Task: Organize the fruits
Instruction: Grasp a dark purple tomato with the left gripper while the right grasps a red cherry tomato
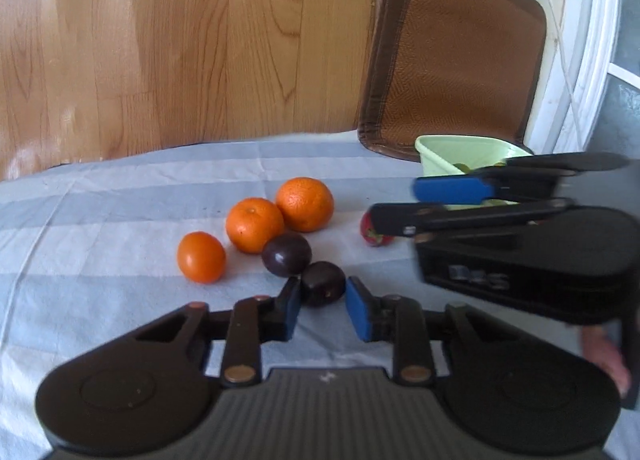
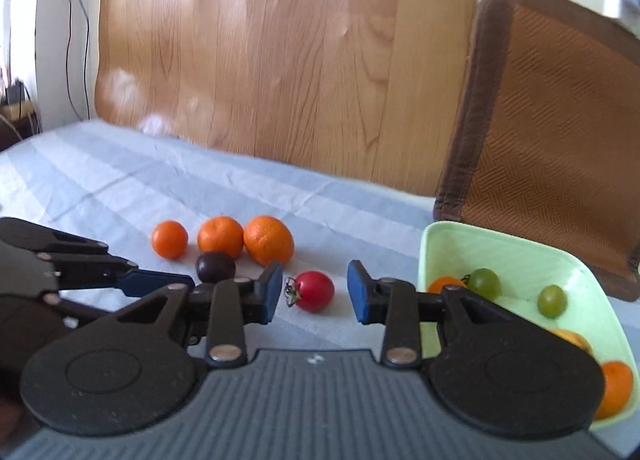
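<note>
A small dark purple plum (image 1: 323,284) lay on the pale blue striped tablecloth (image 1: 100,220), right between the blue-padded fingertips of the left gripper (image 1: 323,306), whose jaws stood apart around it; whether either pad touched its skin could not be told. A second dark purple plum (image 1: 287,253) sat just beyond, touching the first, and behind it ran a row of three orange mandarins: the smallest (image 1: 201,257) to the left, the middle one (image 1: 255,225) and the largest (image 1: 305,203) pressed together.

To the right, a round red cherry tomato with a green stalk (image 2: 314,290) rested on the cloth just ahead of the right gripper (image 2: 315,292), lying in the wide gap between its parted jaws and clear of both pads. Farther right stood a pale green plastic bowl (image 2: 520,256) holding two green grapes (image 2: 484,282) and some orange fruit (image 2: 616,388). Behind the bowl leaned a brown woven cushion (image 2: 560,120), and a wooden board (image 2: 280,60) rose at the back of the table.
</note>
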Tool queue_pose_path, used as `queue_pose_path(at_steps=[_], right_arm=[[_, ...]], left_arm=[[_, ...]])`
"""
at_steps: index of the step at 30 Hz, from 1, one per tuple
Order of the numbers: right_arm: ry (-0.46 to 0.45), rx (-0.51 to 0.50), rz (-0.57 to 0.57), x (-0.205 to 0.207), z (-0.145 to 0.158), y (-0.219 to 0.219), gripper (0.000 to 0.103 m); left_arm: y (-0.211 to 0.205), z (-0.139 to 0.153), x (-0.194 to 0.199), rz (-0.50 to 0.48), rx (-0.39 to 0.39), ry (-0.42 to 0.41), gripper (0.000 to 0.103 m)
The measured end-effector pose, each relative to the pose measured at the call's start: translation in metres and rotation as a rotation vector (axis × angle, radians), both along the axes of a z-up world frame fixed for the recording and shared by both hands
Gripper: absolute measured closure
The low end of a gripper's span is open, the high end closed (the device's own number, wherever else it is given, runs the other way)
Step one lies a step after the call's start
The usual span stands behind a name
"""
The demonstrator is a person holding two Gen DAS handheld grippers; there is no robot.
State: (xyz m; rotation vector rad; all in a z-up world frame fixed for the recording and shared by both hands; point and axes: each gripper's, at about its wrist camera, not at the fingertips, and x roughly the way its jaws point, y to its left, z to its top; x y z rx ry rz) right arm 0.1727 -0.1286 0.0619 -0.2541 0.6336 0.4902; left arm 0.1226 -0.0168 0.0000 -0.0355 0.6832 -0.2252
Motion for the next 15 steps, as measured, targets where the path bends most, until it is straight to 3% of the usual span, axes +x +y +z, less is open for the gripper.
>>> queue_pose_path(at_steps=[5,8,11,15], right_arm=[[0.010,-0.146,0.009,0.009,-0.016,0.017,0.065],[0.013,-0.170,0.024,0.004,-0.018,0.019,0.074],[0.008,-0.117,0.022,-0.013,-0.012,0.008,0.074],[-0.024,-0.016,0.025,-0.064,-0.001,-0.007,0.074]], left_arm=[[0.007,0.002,-0.014,-0.012,-0.020,0.003,0.078],[0.013,0.003,-0.033,-0.021,-0.030,0.001,0.078],[0.021,0.004,-0.053,-0.026,-0.042,0.004,0.078],[0.028,0.004,-0.085,-0.042,-0.050,-0.002,0.078]])
